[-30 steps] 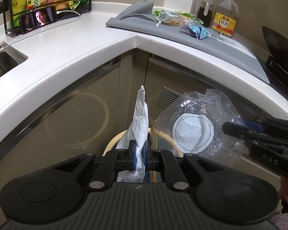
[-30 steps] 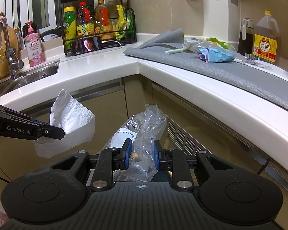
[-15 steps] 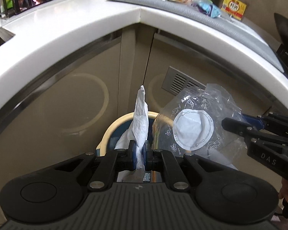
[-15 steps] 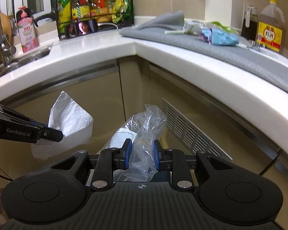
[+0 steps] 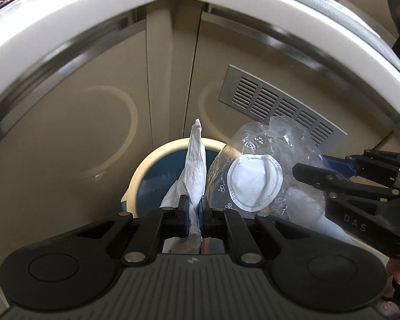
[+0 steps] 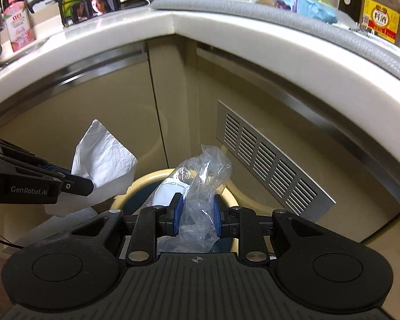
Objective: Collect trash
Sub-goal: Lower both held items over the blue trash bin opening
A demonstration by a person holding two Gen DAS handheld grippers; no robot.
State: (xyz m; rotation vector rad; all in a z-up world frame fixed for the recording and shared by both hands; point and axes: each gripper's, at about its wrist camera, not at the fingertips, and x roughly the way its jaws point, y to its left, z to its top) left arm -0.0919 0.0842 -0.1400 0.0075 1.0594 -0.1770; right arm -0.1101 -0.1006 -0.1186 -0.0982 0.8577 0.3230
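left hand-held gripper (image 5: 194, 212): pads closed hard on a white tissue (image 5: 196, 165), no gap showing. pinch is near the tissue's lower part; the rest stands up as a thin folded fin. from the right wrist view the same tissue (image 6: 101, 160) fans out as a broad embossed sheet.

right hand-held gripper (image 6: 197, 214): partly open, pads pressed into a crumpled clear bag (image 6: 200, 178) with a round white printed label. the bag bulges between the pads and spills above and below them.

location: both items hang in the air over the bin (image 5: 146, 170), cream rim, blue liner, standing on the floor against the corner cabinet below the table (image 6: 226, 30). tissue over the opening; bag over the right part of the rim.

handling, judged:
- tissue: near weightless, limp, tears easily, may cling to the pad rubber when let go. pinch anywhere holds.
- bag: very light, springy, slick film. a grip on a bunched wad, as here, is safer than on a single layer, which could slide out.
- both drift as they fall, so they should be let go low and centred over the opening.
- more trash remains on the grey mat (image 6: 253, 13), among it a blue wrapper (image 6: 314, 8).
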